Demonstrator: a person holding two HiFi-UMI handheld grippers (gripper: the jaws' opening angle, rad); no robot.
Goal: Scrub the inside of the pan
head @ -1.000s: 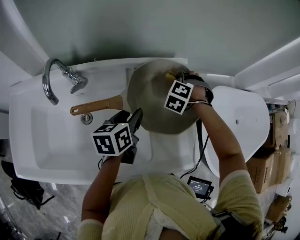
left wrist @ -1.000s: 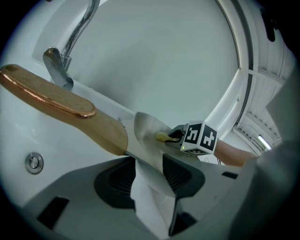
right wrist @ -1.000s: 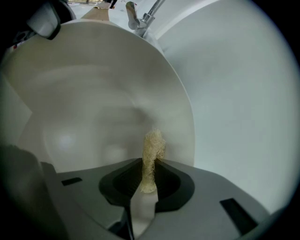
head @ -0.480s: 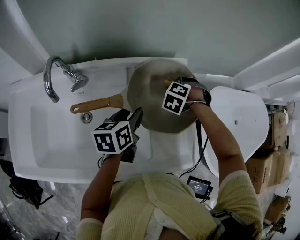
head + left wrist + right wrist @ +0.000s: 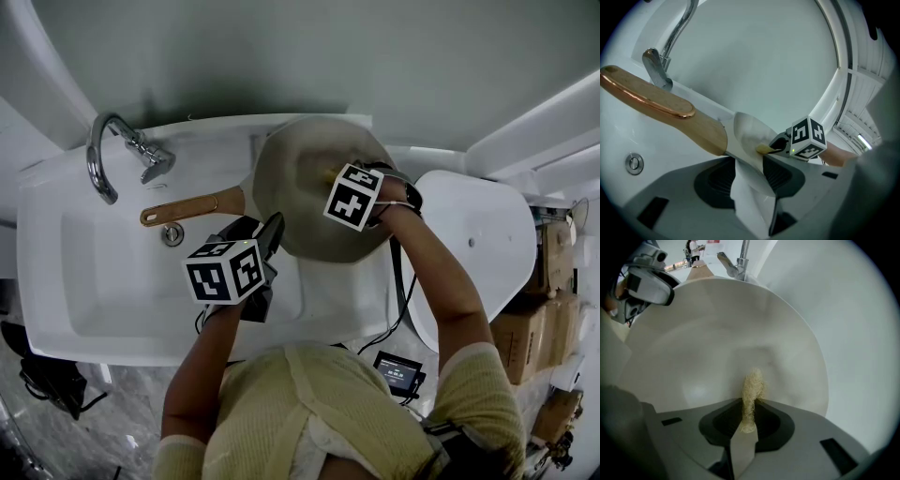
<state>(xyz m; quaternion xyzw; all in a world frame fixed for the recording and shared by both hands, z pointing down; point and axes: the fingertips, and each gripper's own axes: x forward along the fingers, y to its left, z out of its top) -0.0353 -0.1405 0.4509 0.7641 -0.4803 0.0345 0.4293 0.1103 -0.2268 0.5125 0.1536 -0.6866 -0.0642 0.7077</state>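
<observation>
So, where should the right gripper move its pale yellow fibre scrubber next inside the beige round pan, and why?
Probably sweep the pale yellow fibre scrubber sideways across the beige round pan, pressed down. The right gripper pinches it against the inside, and the left gripper clamps the rim, so the pan looks steady.

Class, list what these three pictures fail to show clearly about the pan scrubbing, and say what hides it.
1. Head view: the marker cube on the right claw covers most of the straw-coloured fibrous scrubber.
2. Head view: the left claw has its own cube over its grip on the rim of the pale round pan.
3. Right gripper view: the scrubber's base is buried between the jaws; contact with the pan floor is unclear.
</observation>
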